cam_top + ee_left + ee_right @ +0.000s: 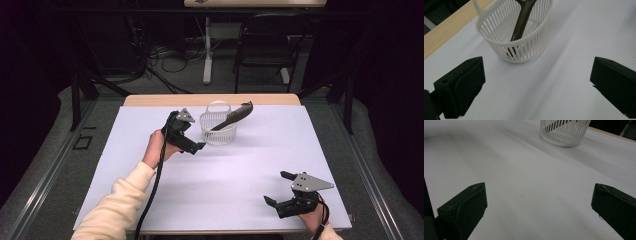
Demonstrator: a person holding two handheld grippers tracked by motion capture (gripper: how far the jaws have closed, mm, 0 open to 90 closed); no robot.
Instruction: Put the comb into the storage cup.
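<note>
White sheeting (215, 170) covers the table, with a strip of bare wood (210, 99) showing along the far edge. Beyond it, past the table, stand a chair (262, 55) and a pale table leg (207, 50) among loose cables on the floor, well clear of the work. Nothing lies on the sheet between either gripper and the basket.

The white slatted basket (218, 128) stands upright near the far middle of the table, its loop handle (219, 104) on the far side. A dark utensil (232, 118) sits in it at a slant, its lower end down inside the basket and its upper end leaning out over the rim toward the right. In the left gripper view the utensil's stem (521, 23) runs down through the basket to the slatted wall nearest the camera.

The left gripper (200, 146) is held just beside the basket on its near-left side, tips pointed at the basket's base but apart from it; its jaws are spread wide, with nothing between them. A cream sleeve (117, 205) comes up from the bottom left behind it.

The right gripper (278, 188) rests low near the table's front right corner, well apart from the basket, its jaws likewise spread wide over bare sheet. From its own view the basket (564, 132) sits far ahead.
</note>
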